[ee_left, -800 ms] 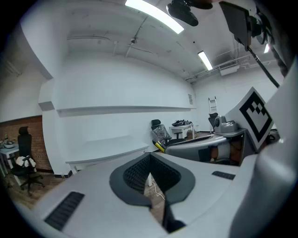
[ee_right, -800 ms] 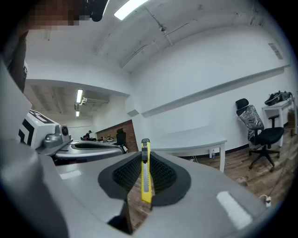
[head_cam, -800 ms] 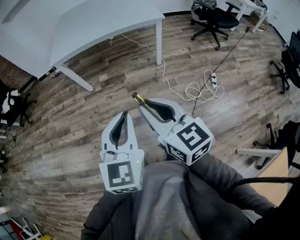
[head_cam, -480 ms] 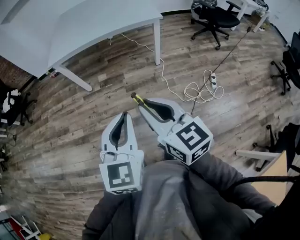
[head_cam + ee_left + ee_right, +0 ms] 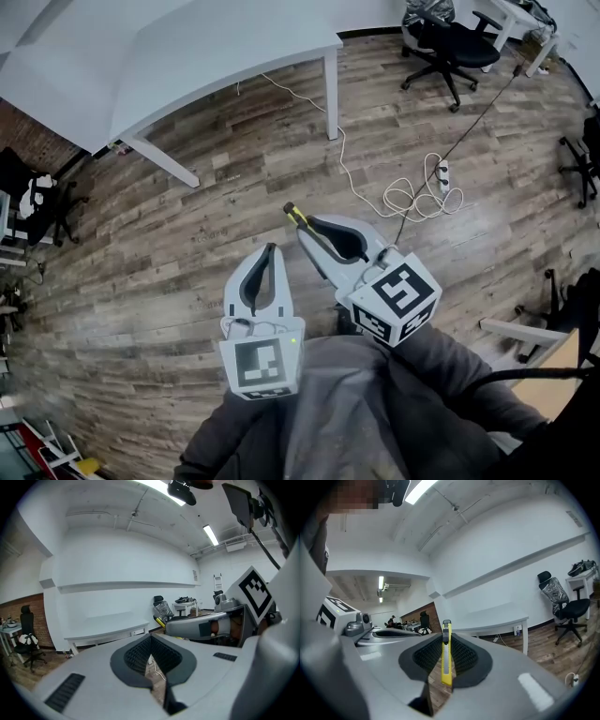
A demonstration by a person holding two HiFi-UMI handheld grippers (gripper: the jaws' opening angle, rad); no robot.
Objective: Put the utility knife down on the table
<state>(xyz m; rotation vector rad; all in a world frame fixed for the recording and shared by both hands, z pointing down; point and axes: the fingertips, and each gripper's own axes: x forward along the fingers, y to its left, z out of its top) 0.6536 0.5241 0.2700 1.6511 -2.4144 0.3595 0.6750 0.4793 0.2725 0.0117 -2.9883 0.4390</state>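
The left gripper (image 5: 271, 249) hangs with its jaws pressed together on nothing, just beside its partner. The right gripper (image 5: 307, 225) clamps the yellow utility knife (image 5: 294, 215), which stands edge-on between the jaws with its dark tip poking out past them. The white table (image 5: 187, 56) lies well ahead of both claws, across the wood floor (image 5: 169, 244). I'd say this is the carry: the next move calls for reaching the tabletop, lowering, then letting go. No brand or lettering is readable on the knife.
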